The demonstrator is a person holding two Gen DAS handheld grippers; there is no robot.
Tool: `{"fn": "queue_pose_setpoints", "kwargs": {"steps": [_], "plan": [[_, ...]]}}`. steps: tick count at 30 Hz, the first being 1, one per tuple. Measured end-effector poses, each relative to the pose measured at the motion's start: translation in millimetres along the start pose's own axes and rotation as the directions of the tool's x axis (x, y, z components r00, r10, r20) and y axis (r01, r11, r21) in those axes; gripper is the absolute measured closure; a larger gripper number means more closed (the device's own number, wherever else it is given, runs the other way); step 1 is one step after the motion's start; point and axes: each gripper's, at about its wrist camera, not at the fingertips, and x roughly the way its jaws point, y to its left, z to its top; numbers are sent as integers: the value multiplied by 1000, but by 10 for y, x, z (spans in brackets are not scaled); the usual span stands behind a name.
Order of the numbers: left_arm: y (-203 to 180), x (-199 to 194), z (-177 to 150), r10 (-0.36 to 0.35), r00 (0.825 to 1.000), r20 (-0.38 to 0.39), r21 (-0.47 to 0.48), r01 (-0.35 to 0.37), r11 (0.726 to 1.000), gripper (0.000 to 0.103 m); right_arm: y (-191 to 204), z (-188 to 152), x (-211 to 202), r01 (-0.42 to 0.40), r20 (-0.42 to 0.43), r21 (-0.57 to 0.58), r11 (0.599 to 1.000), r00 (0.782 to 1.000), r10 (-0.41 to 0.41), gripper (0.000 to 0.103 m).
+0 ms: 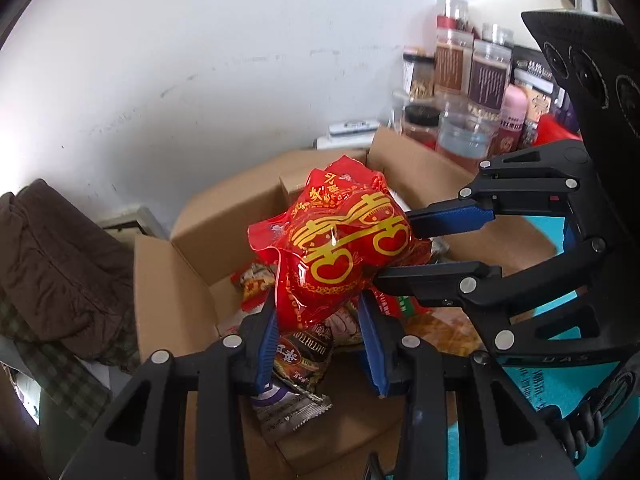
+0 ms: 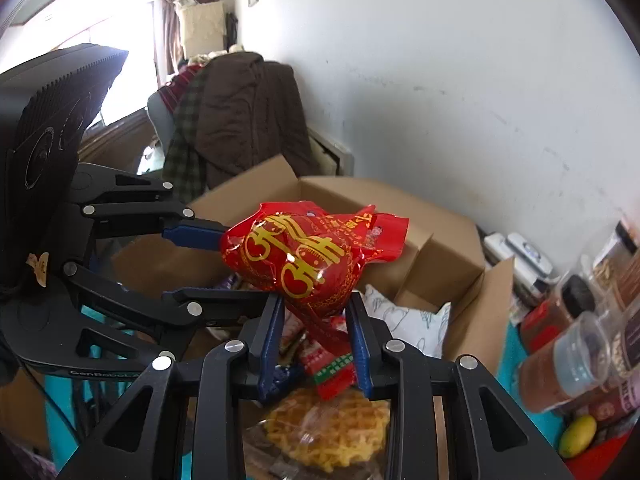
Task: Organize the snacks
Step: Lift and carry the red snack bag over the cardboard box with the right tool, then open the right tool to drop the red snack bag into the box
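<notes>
A puffy red snack bag with gold characters hangs over an open cardboard box. My left gripper is shut on the bag's lower end from below. The right gripper reaches in from the right and is shut on the bag's side. In the right wrist view the same red bag sits above my right gripper, which pinches its bottom. There the left gripper clamps the bag from the left. Several snack packets lie in the box, among them a waffle pack and a dark packet.
Tall clear jars crowd the teal table right of the box. Tilted jars and a yellow-green fruit lie nearby. A chair draped with a brown coat stands left of the box. A white wall runs close behind.
</notes>
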Motion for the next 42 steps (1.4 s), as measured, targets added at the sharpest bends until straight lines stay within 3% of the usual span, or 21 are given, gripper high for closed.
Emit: {"fn": "queue_pose_setpoints", "kwargs": {"steps": [13,19,28,35,38,42], "plan": [[-12,361,-147,-9,994,-111,-24,7,1000,66,-129,-155,341,-34,-104,26,999,994,37,72],[0,392,-172,20,993,-116,-47,-25,999,65,-123,-187,364,11,-114,10,1000,993,-10,71],[17,403,-201,71,984,-165,-85,-86,993,65,-122,-254,278,70,-131,22,997,989,-66,50],[43,199,-198,104,983,-151,-127,-123,984,65,-31,-210,132,106,-126,-6,994,986,-106,49],[36,77,-174,123,983,-135,-138,-141,980,65,-2,-182,35,123,-114,-3,992,986,-122,41],[4,-110,-147,147,983,-109,-145,-162,976,61,39,-151,-146,142,-91,0,990,986,-141,41]]}}
